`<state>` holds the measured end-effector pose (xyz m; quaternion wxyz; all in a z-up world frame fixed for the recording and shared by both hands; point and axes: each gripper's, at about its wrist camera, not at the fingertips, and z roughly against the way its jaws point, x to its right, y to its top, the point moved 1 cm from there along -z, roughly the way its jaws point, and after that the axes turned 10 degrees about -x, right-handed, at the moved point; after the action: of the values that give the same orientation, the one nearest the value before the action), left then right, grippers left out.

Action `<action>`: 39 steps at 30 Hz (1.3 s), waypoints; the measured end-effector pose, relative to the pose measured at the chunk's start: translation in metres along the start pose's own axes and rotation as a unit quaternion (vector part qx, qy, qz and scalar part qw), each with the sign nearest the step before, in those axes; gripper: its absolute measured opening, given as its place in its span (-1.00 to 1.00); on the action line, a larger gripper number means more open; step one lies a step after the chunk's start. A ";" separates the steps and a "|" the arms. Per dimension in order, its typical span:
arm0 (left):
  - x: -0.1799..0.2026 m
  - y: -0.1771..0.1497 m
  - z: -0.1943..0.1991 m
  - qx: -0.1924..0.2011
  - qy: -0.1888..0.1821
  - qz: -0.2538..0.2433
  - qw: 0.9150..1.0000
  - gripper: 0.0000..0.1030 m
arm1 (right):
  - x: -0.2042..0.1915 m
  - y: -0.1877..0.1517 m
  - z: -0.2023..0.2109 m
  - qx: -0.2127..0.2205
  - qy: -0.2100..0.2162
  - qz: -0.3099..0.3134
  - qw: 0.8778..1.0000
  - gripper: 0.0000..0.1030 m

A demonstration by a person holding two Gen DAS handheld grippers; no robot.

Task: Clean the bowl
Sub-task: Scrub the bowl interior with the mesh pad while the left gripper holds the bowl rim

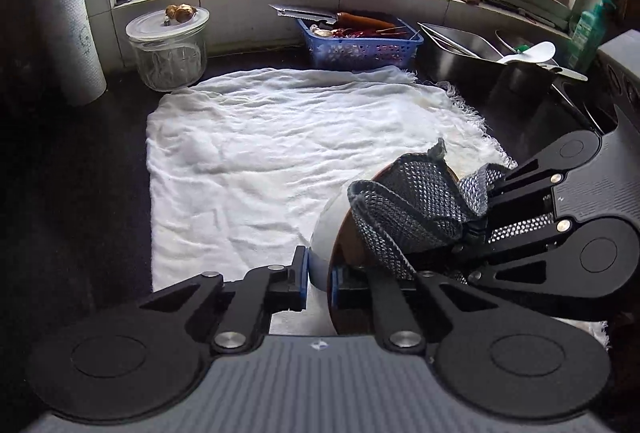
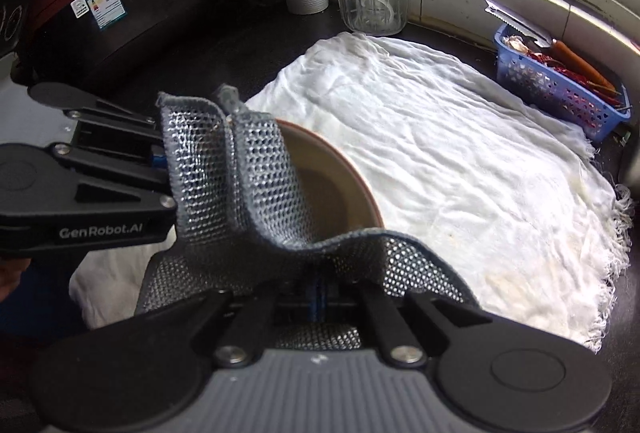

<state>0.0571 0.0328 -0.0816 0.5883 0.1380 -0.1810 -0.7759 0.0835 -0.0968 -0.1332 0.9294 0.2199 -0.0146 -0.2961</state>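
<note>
Kitchen counter with a white towel (image 1: pixel 248 161): left gripper (image 1: pixel 318 273) pinches the tilted bowl (image 1: pixel 326 233) by its rim, right gripper (image 2: pixel 318 293) clamps the mesh cloth (image 2: pixel 248 185) inside. Hard scrubbing could probably twist the bowl loose.

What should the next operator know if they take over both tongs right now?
Left tongs: shut on the bowl rim, holding it tilted above the white cloth.
Right tongs: shut on the mesh scrubber, which drapes over the rim into the bowl.
Done: both things gripped, scrubber at the bowl.
Left: scrub inside and outside, then set the bowl down. How clean it is already cannot be judged.
</note>
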 end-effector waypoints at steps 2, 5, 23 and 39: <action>0.002 0.007 0.002 -0.009 0.007 -0.039 0.999 -0.81 | 0.000 0.007 0.005 0.007 -0.004 0.014 1.000 -1.00; 0.005 0.021 0.002 -0.028 0.013 -0.104 0.994 -0.80 | -0.006 0.020 0.011 0.017 -0.013 0.043 0.999 -1.00; -0.007 -0.010 0.001 0.032 -0.045 0.070 0.996 -0.46 | 0.019 -0.003 -0.001 0.005 0.018 -0.060 0.998 -1.00; 0.014 0.018 0.003 -0.020 0.011 -0.162 0.986 -0.80 | -0.010 0.027 0.017 0.024 -0.018 0.068 0.997 -1.00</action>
<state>0.0677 0.0153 -0.0711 0.4592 0.1624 -0.1340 -0.8630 0.0873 -0.0786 -0.1058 0.9415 0.2353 -0.0531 -0.2352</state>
